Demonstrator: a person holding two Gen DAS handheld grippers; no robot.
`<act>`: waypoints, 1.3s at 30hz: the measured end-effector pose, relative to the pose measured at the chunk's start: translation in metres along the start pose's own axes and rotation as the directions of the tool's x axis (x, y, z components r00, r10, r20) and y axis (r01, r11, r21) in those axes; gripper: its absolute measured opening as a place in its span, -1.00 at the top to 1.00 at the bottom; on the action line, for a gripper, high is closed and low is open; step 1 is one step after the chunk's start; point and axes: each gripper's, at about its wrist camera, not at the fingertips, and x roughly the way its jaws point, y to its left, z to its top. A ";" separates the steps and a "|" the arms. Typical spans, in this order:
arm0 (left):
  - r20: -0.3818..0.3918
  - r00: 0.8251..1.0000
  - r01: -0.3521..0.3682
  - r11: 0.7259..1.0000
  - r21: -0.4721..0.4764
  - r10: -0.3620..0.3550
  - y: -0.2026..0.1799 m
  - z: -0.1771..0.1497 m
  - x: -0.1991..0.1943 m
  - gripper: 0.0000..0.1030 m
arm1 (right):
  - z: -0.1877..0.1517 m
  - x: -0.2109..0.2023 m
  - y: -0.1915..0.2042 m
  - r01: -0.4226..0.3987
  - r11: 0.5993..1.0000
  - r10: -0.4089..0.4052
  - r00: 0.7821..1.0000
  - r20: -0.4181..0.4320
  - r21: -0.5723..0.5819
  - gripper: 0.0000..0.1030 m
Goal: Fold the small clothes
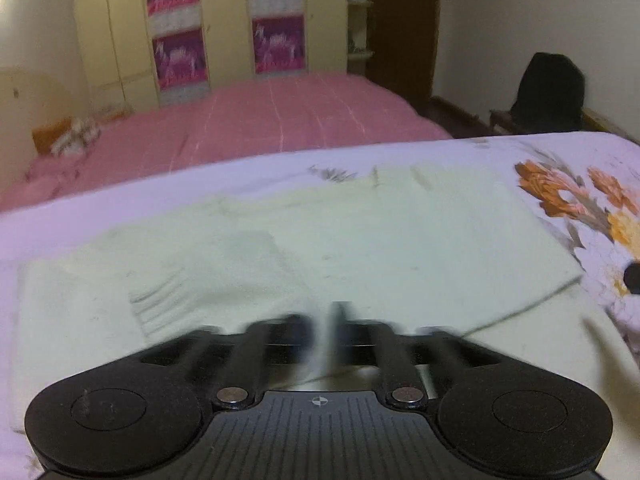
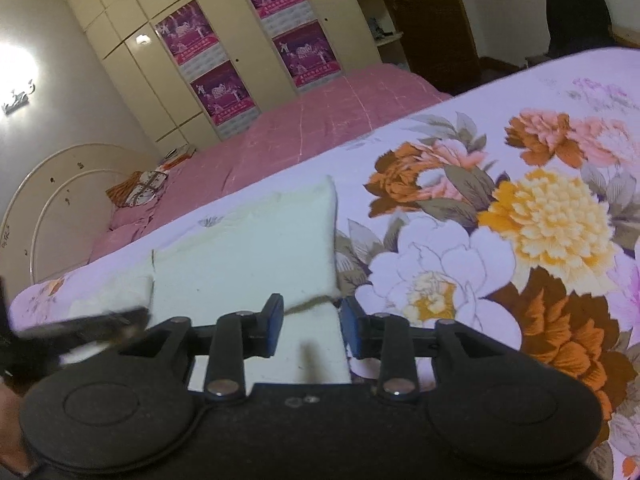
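Black gripper bodies fill the bottom of both wrist views; beyond them, largest first: bed with floral sheet (image 2: 520, 208), lilac ground with orange, yellow and white blooms; pink bed (image 1: 280, 120) behind it; cream wardrobe (image 1: 224, 20) with magenta posters (image 2: 218, 92), print on them too small and blurred to read, no brand or label legible anywhere; dark chair (image 1: 548, 88) by the far wall.

Pale cream garment (image 1: 360, 232) lies flat on the floral sheet, looks like a small knit top, ribbed cuff of a sleeve folded over its near left part; near edge appears lifted at both grippers.

Left gripper (image 1: 324, 328): fingers nearly pressed together, motion-blurred, seemingly pinching the garment's near edge, though blur leaves that unsure; right gripper (image 2: 311, 322): blue-padded fingers (image 2: 275, 320) spread apart, cloth lying between them, pads not clearly touching it.

Handling judgement: light, soft, limp knit, will sag and stretch, not slippery, not fragile; best taken at corners or hem, thin pinch through one layer only, both ends lifted evenly so the fold line stays straight; folded sleeve may slide out if dragged.
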 end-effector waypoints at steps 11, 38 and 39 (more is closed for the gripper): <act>0.113 0.984 -0.101 0.947 -0.304 0.141 0.114 -0.070 -0.075 -0.59 | -0.004 0.035 0.076 -0.144 0.970 0.143 0.990 -0.016 -0.197 0.09; 0.010 0.980 -0.181 0.915 -0.361 0.198 0.164 -0.078 -0.046 -0.18 | -0.010 0.076 0.217 -0.100 0.689 0.205 0.977 0.061 -0.718 0.92; 0.021 0.980 -0.174 0.912 -0.372 0.196 0.165 -0.077 -0.047 -0.18 | -0.003 0.072 0.209 -0.096 0.718 0.202 0.977 0.075 -0.690 0.92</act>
